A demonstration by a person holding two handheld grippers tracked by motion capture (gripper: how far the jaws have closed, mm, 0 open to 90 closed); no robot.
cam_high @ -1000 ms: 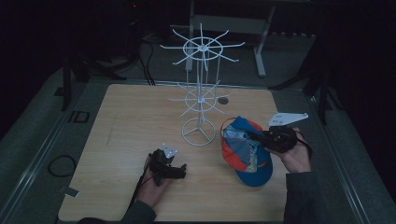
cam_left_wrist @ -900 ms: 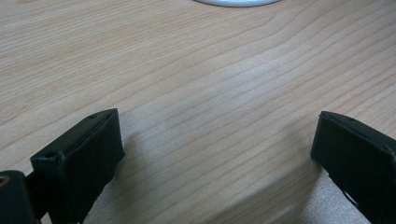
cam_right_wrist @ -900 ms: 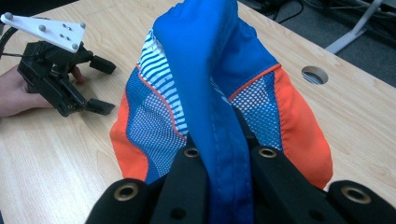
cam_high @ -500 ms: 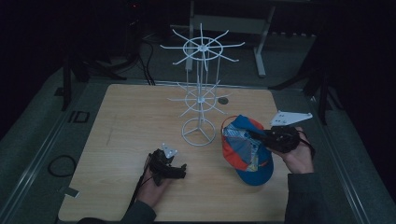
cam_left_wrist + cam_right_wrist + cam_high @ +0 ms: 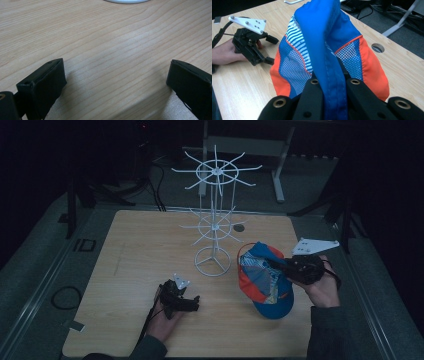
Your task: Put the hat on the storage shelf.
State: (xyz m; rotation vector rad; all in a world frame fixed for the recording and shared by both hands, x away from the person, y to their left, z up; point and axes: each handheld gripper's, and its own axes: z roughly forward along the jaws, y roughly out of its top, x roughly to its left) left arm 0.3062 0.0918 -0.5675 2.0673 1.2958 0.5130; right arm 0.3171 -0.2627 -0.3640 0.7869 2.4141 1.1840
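cap [image 5: 264, 280] pinched in right tool [image 5: 331, 82], table [image 5: 140, 250]

left gripper [image 5: 196, 302]: jaws wide apart, low | right gripper [image 5: 272, 264]: jaws clamped, raised

no readable text, seemingly.

The right gripper [image 5: 280, 266], clamping the blue-and-orange mesh cap [image 5: 264, 281], has drifted slightly toward the wooden table's [image 5: 130, 250] right edge, cap following.
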